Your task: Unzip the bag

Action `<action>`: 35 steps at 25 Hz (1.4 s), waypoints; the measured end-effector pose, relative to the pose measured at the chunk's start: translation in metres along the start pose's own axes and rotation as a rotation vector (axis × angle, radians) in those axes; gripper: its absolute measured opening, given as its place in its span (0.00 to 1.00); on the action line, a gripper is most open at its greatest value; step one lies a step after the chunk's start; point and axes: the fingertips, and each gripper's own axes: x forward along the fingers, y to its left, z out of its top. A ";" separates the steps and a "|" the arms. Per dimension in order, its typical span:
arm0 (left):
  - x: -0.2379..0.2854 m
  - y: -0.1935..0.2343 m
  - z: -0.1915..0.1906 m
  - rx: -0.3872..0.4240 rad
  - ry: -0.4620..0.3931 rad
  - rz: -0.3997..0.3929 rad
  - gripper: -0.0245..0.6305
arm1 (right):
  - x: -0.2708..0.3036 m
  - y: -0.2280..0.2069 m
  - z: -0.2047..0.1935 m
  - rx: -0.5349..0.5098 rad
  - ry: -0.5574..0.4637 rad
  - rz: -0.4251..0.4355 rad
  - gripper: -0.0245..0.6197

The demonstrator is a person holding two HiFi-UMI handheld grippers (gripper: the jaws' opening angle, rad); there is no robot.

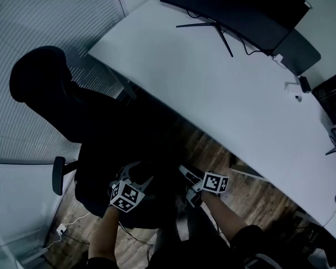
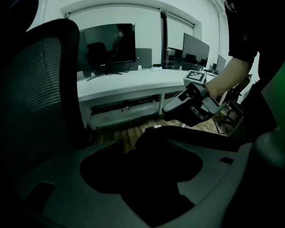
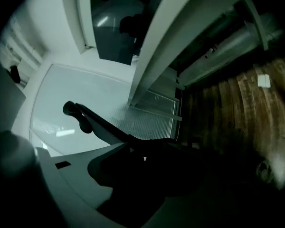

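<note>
A black bag (image 1: 157,167) lies on the seat of a black office chair (image 1: 50,94); it is so dark that its outline and zipper are lost. My left gripper (image 1: 135,175) hangs just over it, and in the left gripper view its grey jaws stand wide apart around the dark bag (image 2: 156,160), left gripper (image 2: 180,151) open. The right gripper (image 1: 186,178) comes in beside it and also shows in the left gripper view (image 2: 192,103). In the right gripper view the right gripper (image 3: 152,179) looks open over the bag (image 3: 180,175), with a small pale speck (image 3: 143,159) on it.
A long white desk (image 1: 224,88) runs across behind the chair, bearing a dark monitor (image 1: 235,10) and cables. Wooden floor (image 1: 252,195) shows under it. The chair's armrest (image 1: 57,175) sticks out at the left. A white plug and cable (image 1: 61,228) lie on the floor.
</note>
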 end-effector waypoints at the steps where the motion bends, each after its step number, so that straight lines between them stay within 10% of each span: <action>1: 0.002 -0.001 -0.002 -0.011 0.004 -0.026 0.42 | 0.004 -0.002 0.000 0.062 -0.011 0.026 0.35; 12: 0.022 0.005 -0.017 -0.084 0.042 -0.156 0.45 | 0.045 -0.019 -0.004 0.357 0.019 0.198 0.35; 29: 0.038 0.001 -0.025 -0.091 0.077 -0.222 0.46 | 0.083 -0.014 -0.013 0.428 0.081 0.327 0.34; 35: 0.042 0.000 -0.029 -0.083 0.089 -0.216 0.46 | 0.078 -0.005 -0.001 0.305 0.035 0.334 0.12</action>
